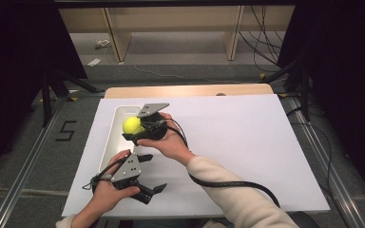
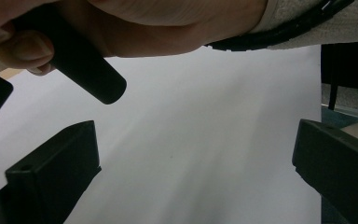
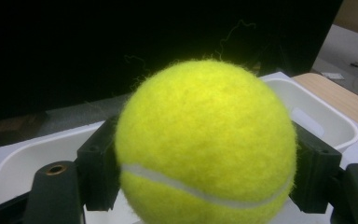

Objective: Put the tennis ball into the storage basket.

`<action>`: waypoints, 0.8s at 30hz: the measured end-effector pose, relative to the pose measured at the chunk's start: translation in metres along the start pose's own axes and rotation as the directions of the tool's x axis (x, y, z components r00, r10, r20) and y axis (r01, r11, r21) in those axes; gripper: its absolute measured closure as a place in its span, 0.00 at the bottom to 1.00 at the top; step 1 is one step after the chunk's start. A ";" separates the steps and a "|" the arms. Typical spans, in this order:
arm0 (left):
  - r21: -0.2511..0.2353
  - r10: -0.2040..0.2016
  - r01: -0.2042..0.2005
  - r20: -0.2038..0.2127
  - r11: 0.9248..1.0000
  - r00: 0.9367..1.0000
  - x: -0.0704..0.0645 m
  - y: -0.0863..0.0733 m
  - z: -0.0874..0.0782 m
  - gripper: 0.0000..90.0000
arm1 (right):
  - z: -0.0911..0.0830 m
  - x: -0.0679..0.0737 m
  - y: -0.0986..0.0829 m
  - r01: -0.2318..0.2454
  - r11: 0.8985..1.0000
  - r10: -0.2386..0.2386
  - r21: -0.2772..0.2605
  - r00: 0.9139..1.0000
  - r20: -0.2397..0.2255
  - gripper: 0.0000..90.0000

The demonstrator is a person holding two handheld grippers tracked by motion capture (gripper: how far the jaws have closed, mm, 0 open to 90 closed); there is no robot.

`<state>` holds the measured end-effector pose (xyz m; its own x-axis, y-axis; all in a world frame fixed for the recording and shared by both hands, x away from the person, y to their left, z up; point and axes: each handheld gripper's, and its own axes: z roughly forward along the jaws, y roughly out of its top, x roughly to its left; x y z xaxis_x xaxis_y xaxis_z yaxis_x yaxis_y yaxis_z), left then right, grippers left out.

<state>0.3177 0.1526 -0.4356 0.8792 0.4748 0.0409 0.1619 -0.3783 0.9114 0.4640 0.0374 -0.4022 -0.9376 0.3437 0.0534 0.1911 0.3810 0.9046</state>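
Note:
A yellow tennis ball point(image 1: 132, 125) point(image 3: 205, 144) is clamped between the jaws of my right gripper point(image 1: 134, 129) point(image 3: 205, 182), held just above the long white tray point(image 1: 110, 142) point(image 3: 326, 116) at the left of the white table sheet. The jaws press on both sides of the ball. My left gripper point(image 1: 148, 176) point(image 2: 196, 172) hovers near the table's front edge, below the tray, open with nothing but bare white sheet between its jaws. The right hand and its gripper's handle point(image 2: 81, 70) cross the top of the left gripper view.
The white sheet point(image 1: 247, 142) covers most of the table, with a wooden edge point(image 1: 190, 90) at the back. A black cable point(image 1: 228, 183) trails from the right gripper across the front. Dark stands and wooden shelving stand beyond the table.

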 end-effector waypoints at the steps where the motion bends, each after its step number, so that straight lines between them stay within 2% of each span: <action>1: 0.000 0.000 0.000 0.000 1.000 1.000 0.000 0.000 0.000 0.00 | 0.000 0.000 0.000 0.001 1.000 -0.001 0.002 1.000 -0.001 0.29; 24: 0.002 0.002 -0.002 0.000 1.000 1.000 0.000 0.000 0.000 0.00 | 0.006 0.001 0.002 0.002 1.000 -0.002 0.008 1.000 -0.010 0.29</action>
<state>0.3175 0.1524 -0.4356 0.8795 0.4739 0.0428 0.1607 -0.3806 0.9107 0.4650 0.0444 -0.4026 -0.9409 0.3341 0.0556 0.1911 0.3883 0.9015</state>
